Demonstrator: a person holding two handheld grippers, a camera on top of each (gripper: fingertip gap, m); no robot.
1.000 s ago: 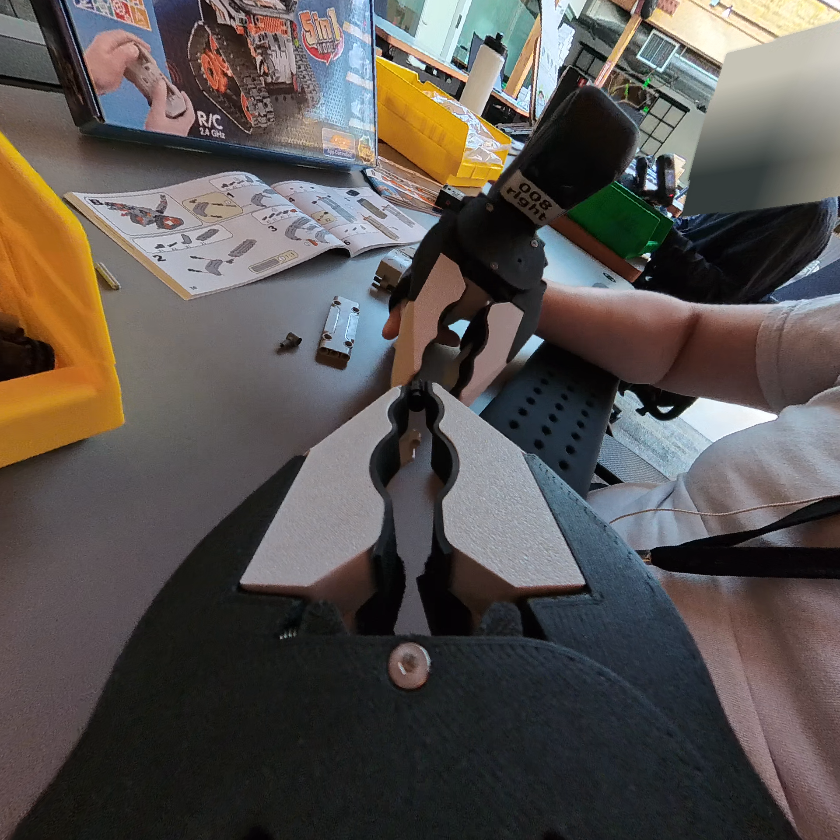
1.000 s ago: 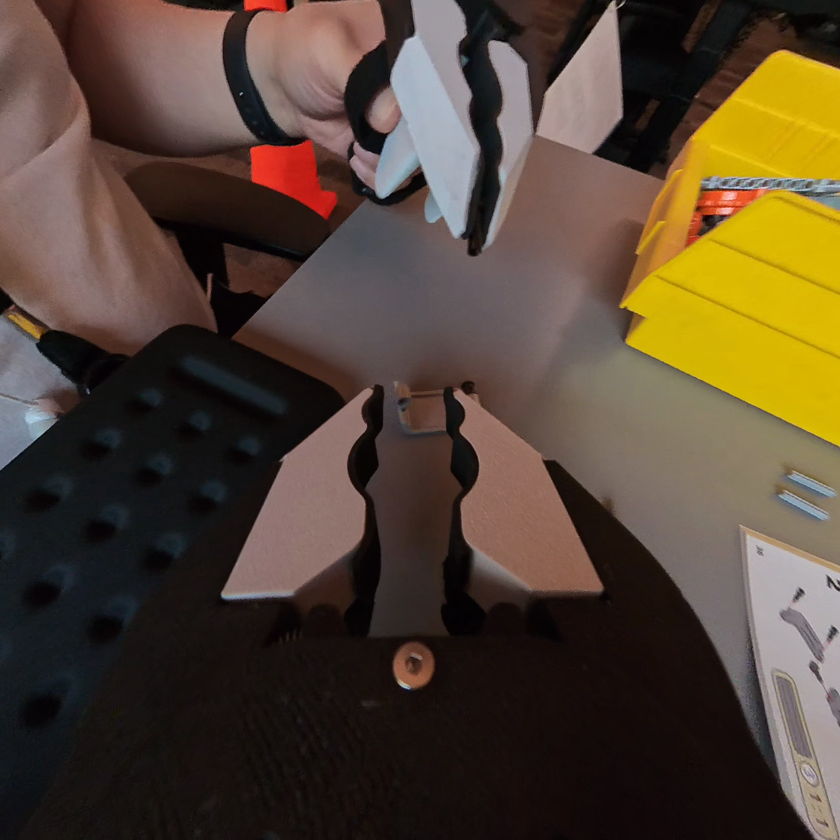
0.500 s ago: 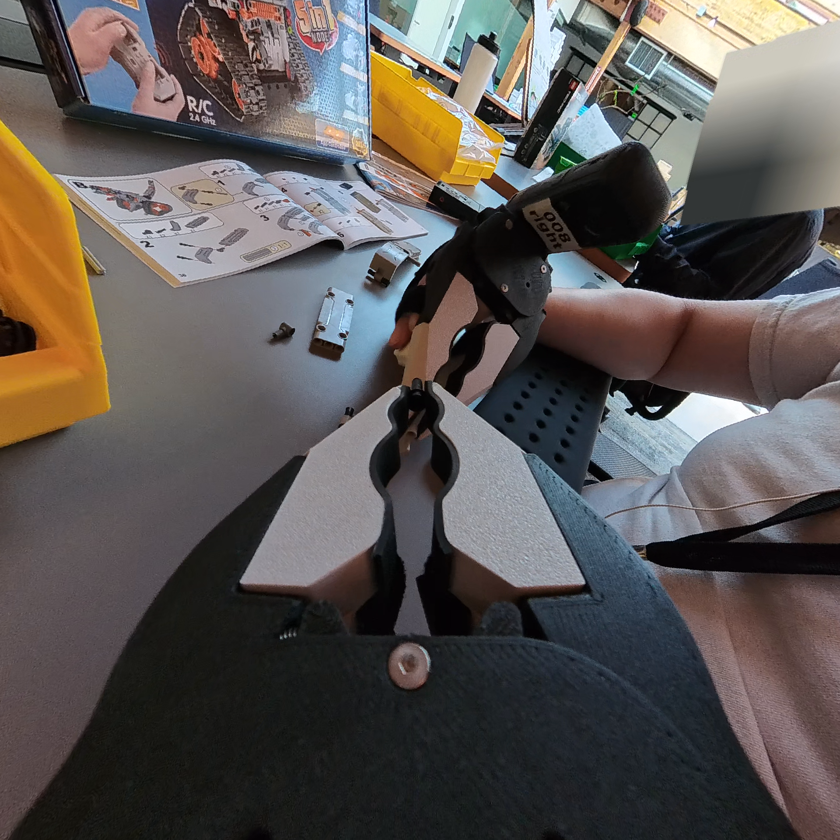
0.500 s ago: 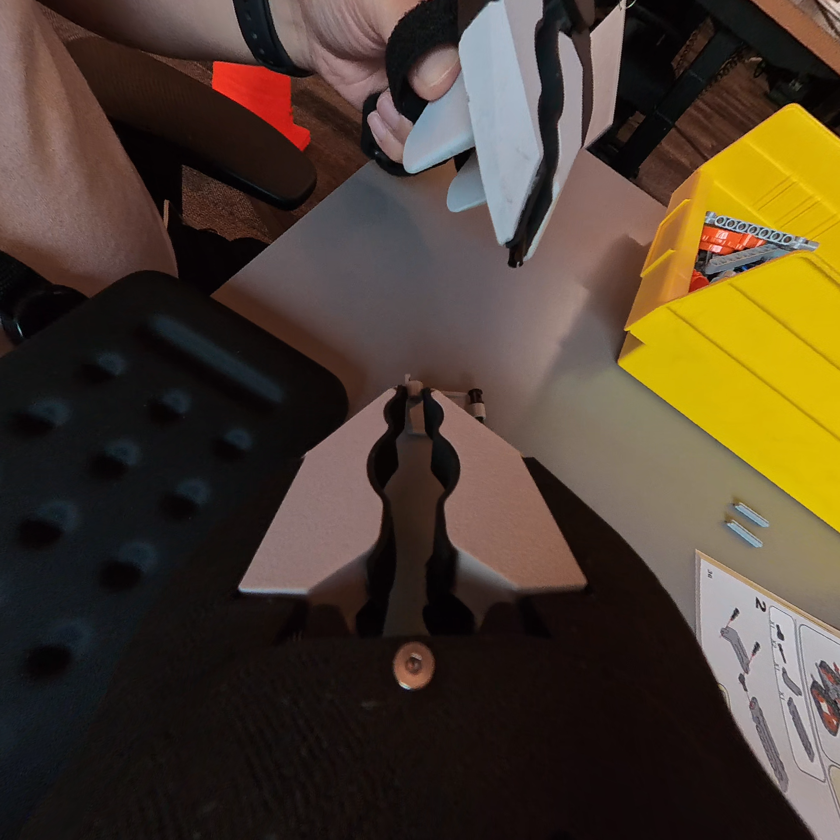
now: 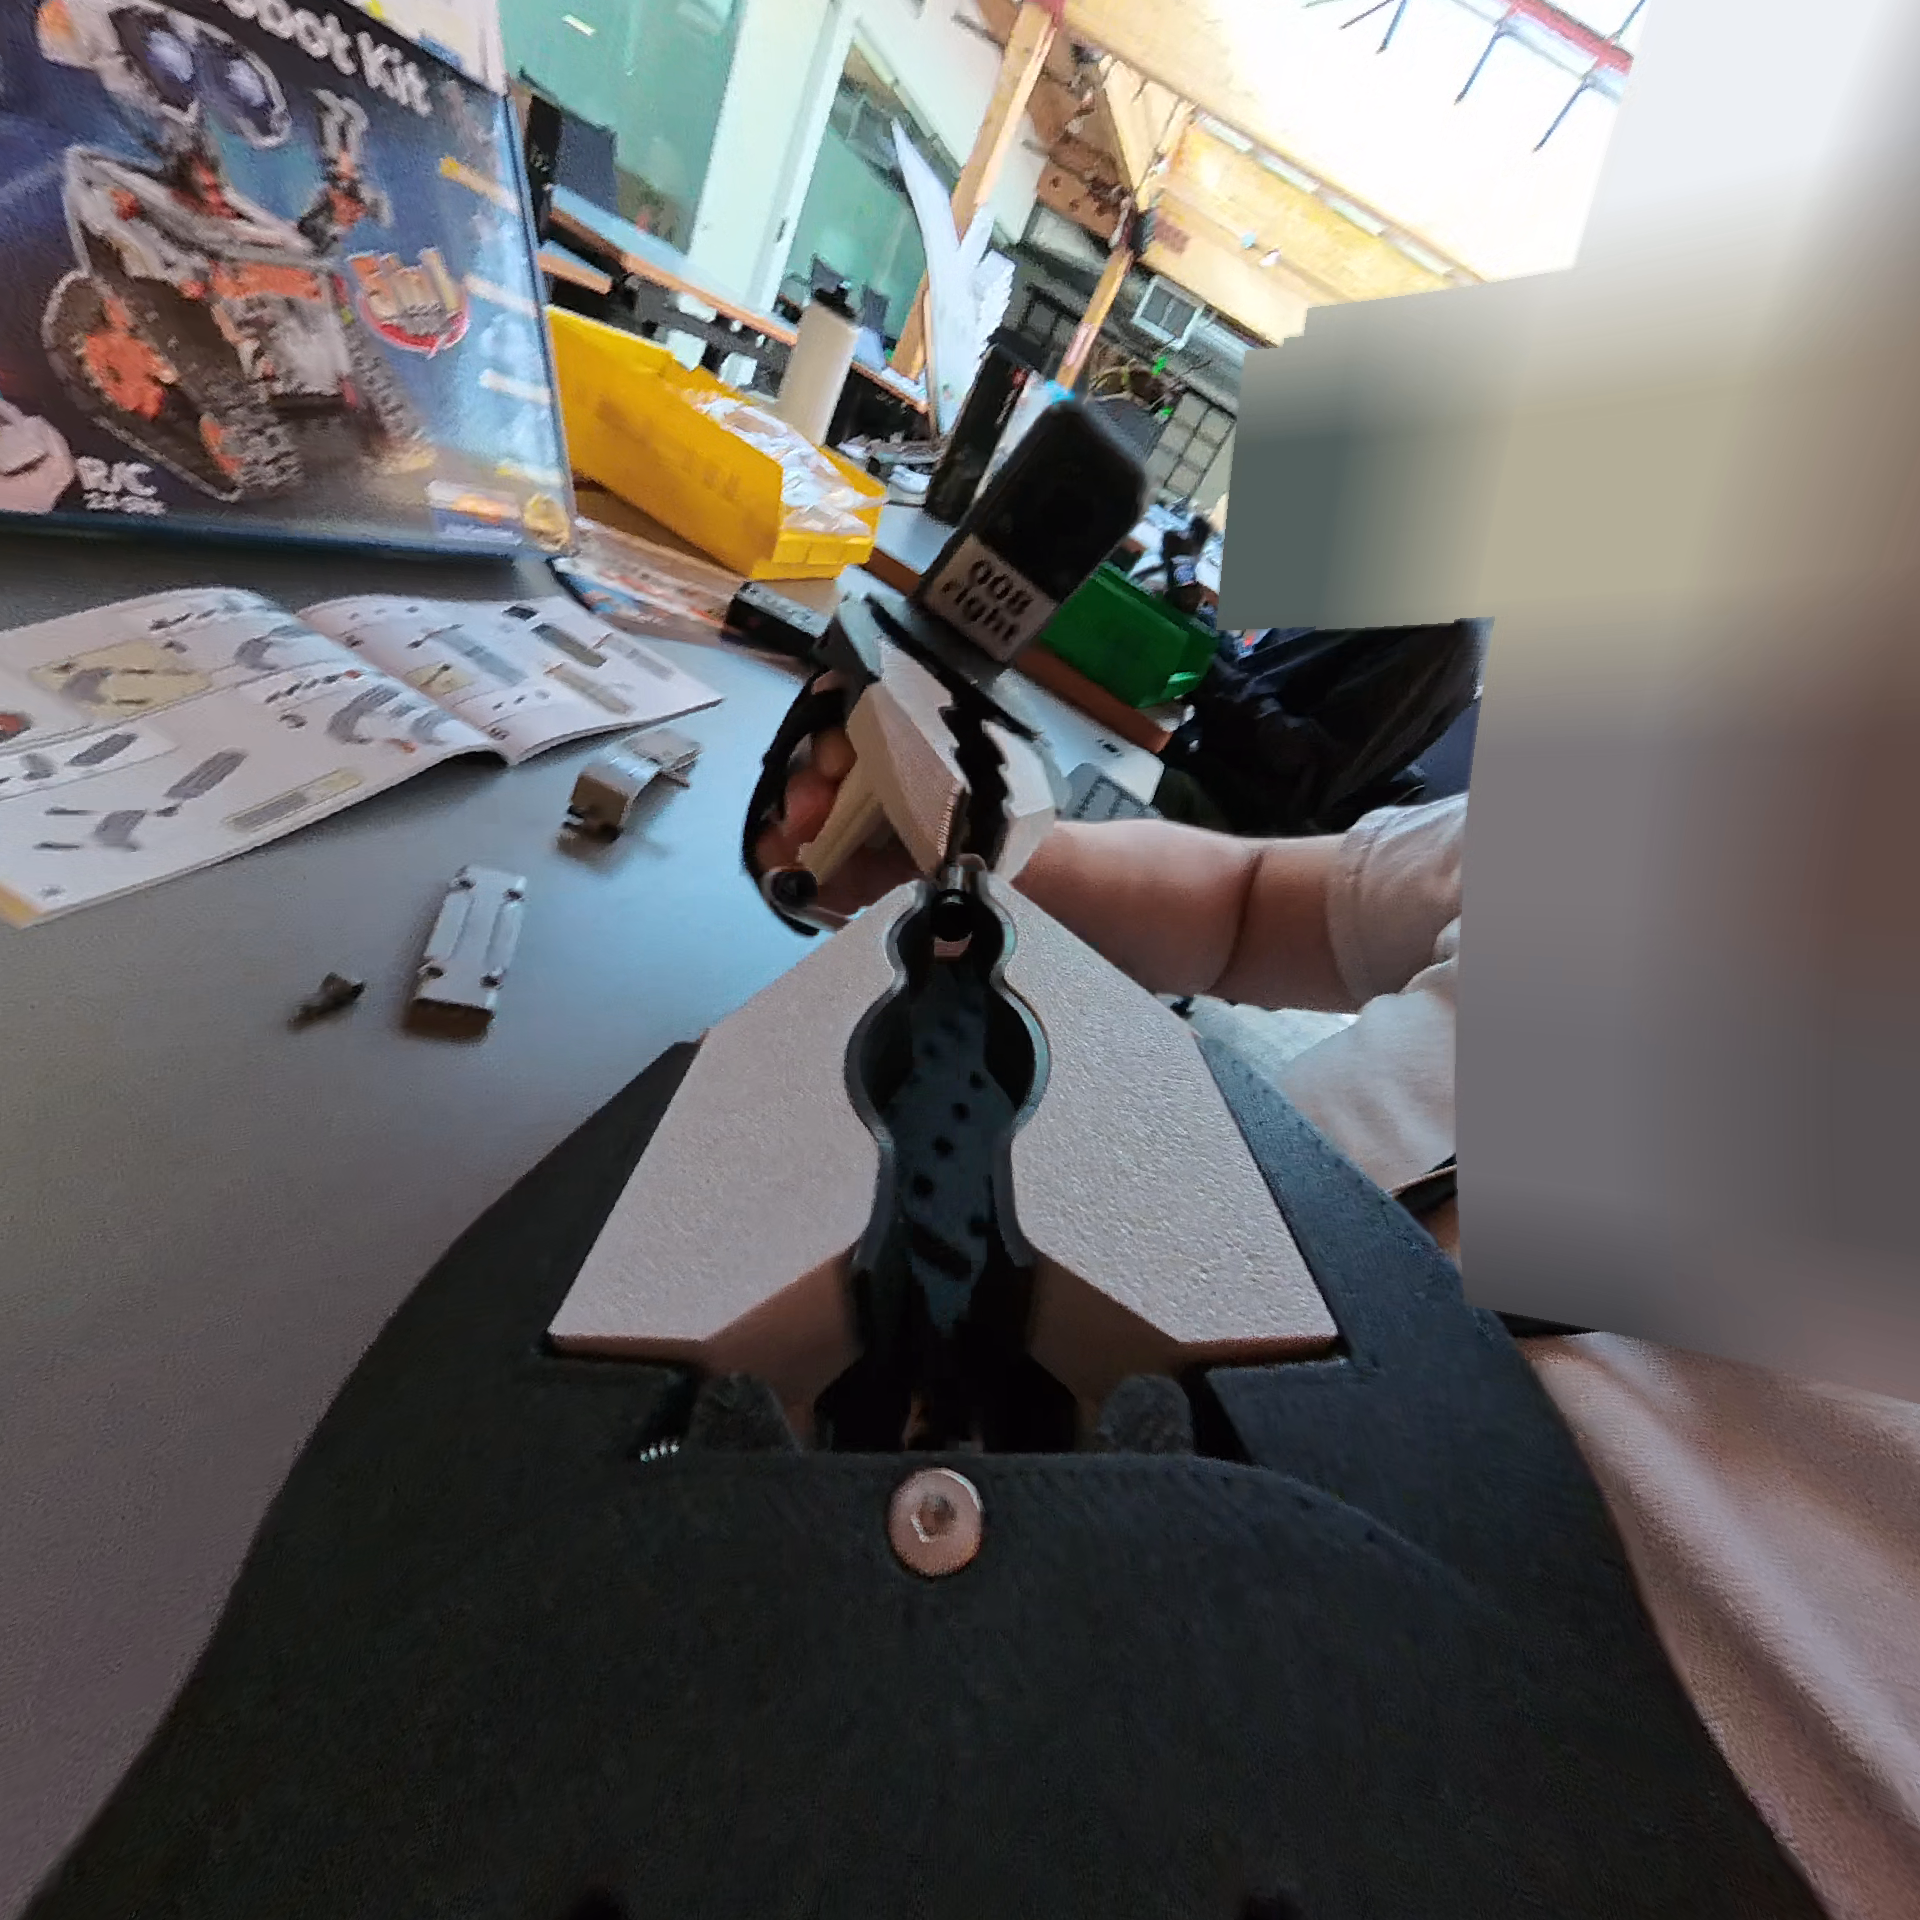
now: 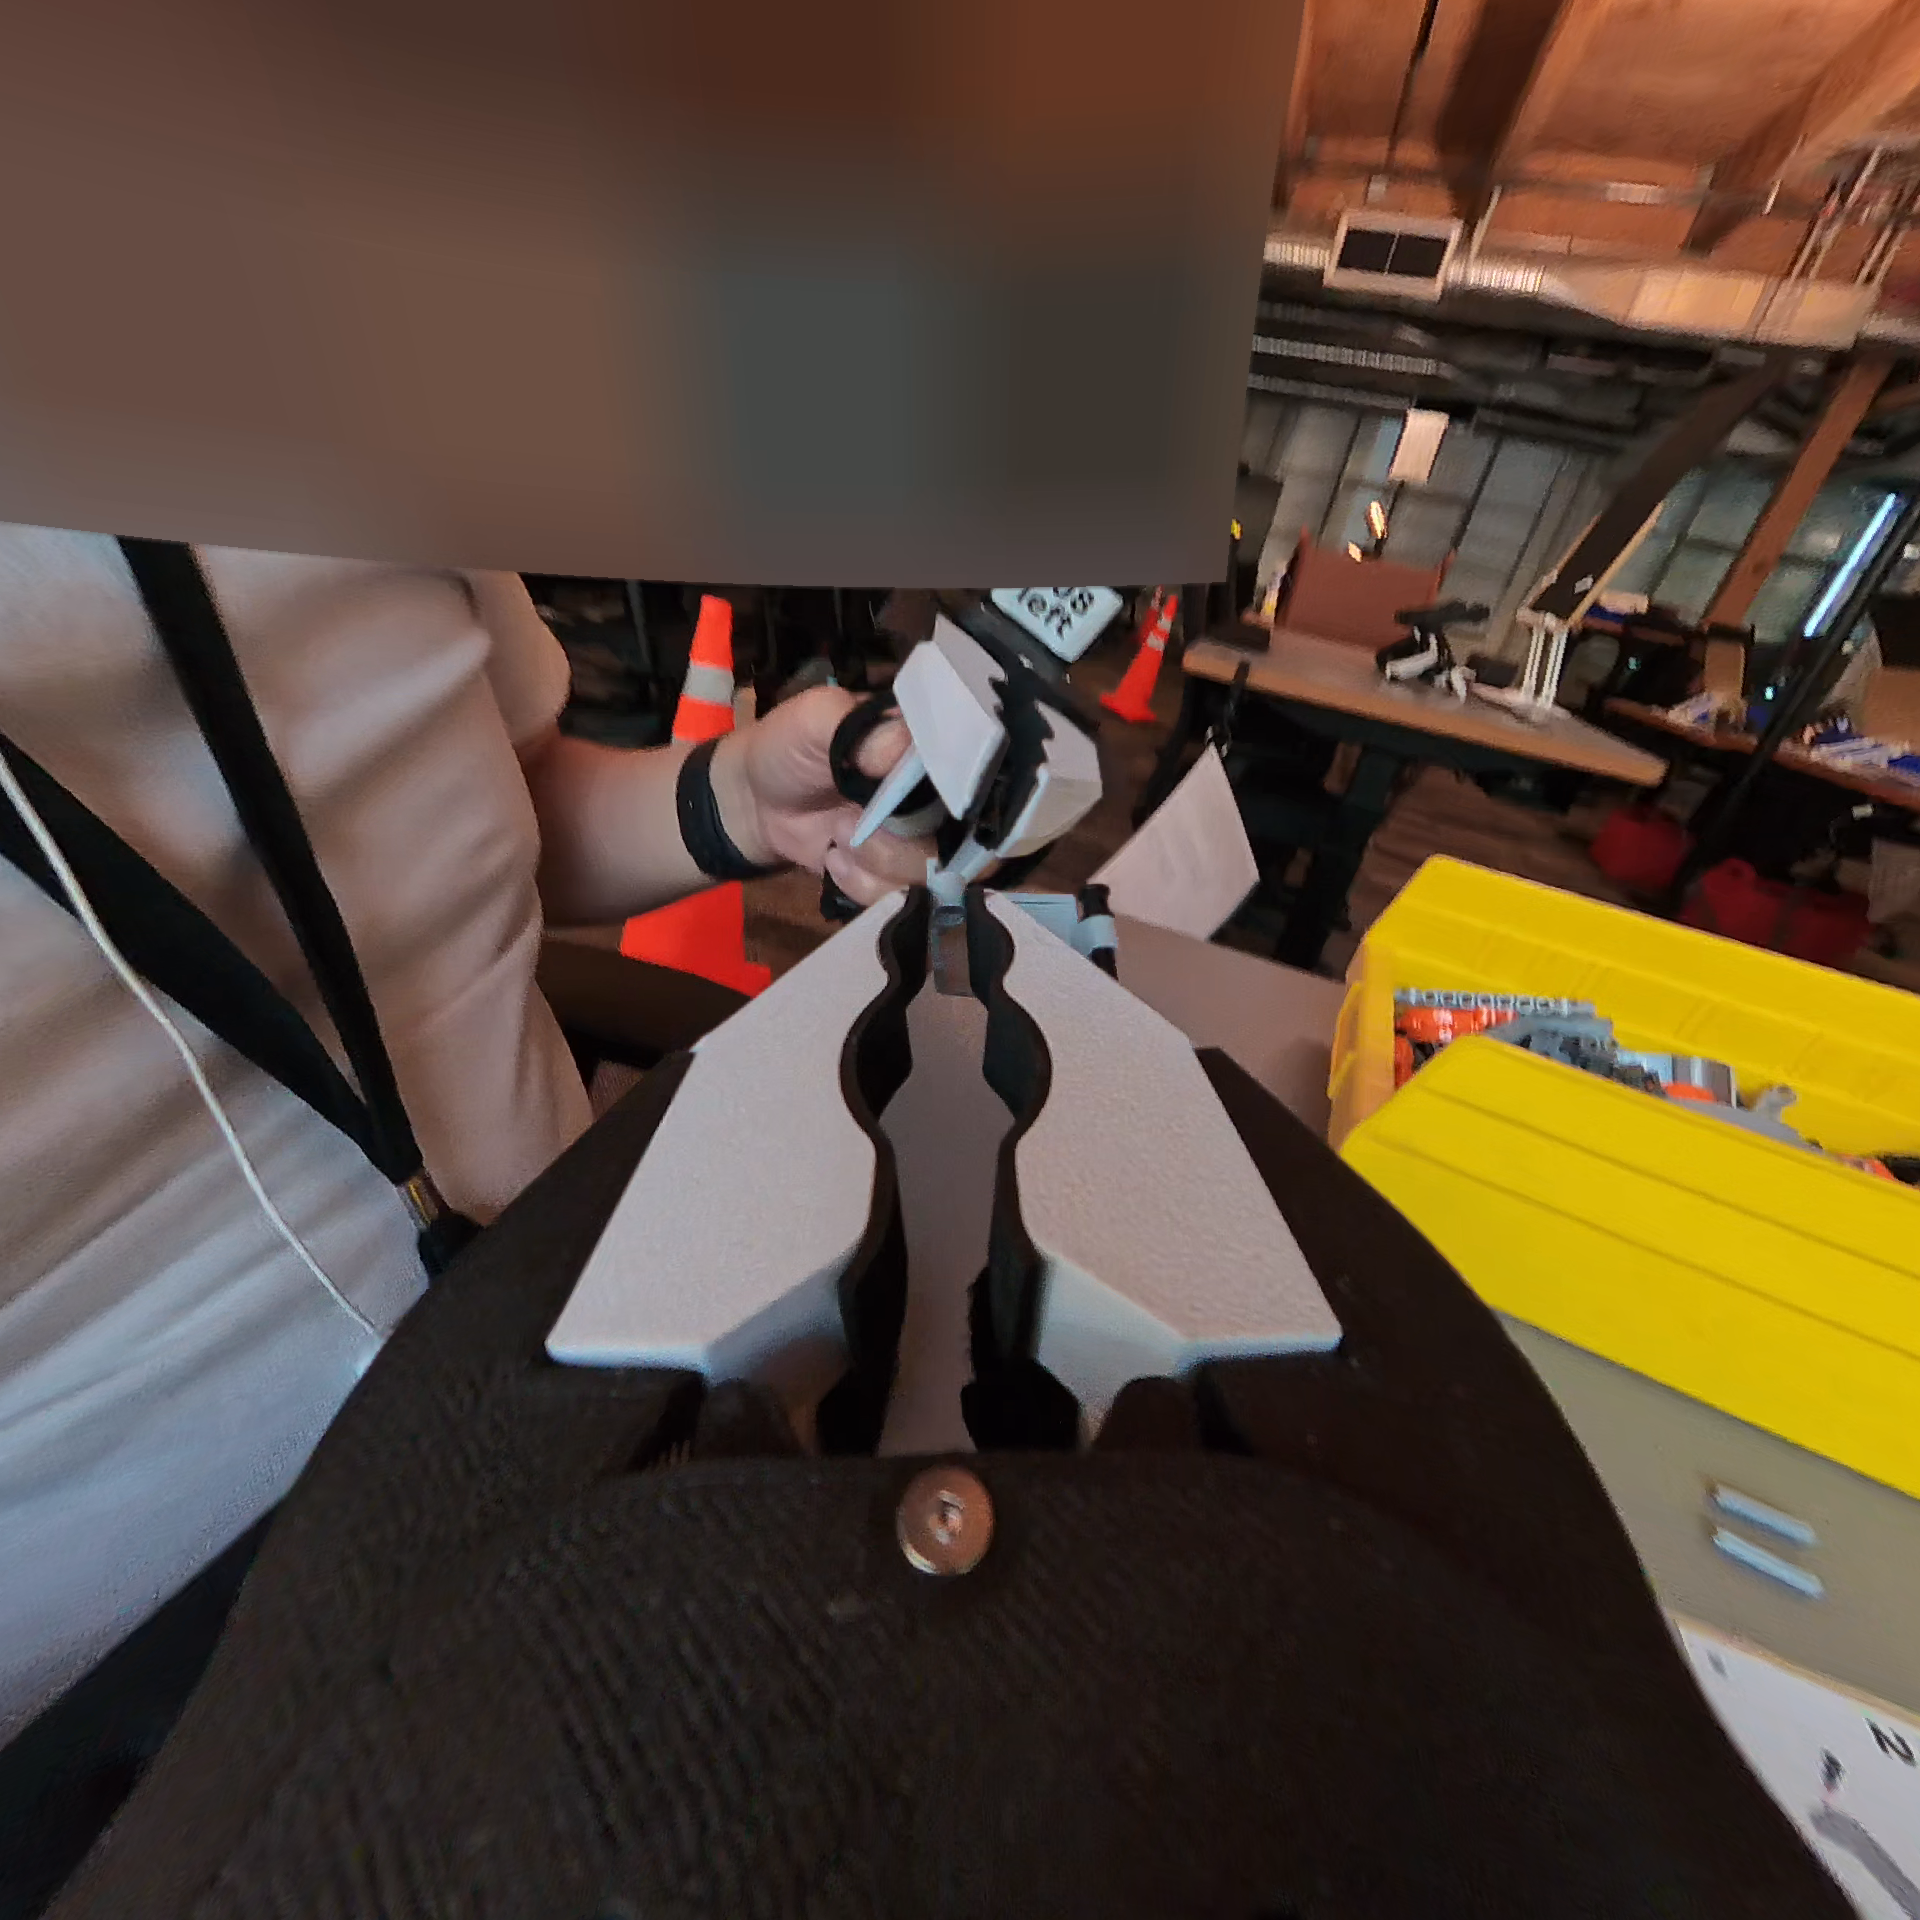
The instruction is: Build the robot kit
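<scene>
Nearby, yellow bins (image 6: 1621, 1216), open booklet (image 5: 312, 707), boxed kit (image 5: 260, 281)

On the worktop (image 5: 208, 1195), the open booklet (image 5: 301, 707) lay in front of the upright box (image 5: 260, 270). A flat part (image 5: 465, 951) lay nearer than the booklet, with a small pin (image 5: 327, 997) just left of it. A bin (image 5: 707, 457) stood right of the box.
</scene>
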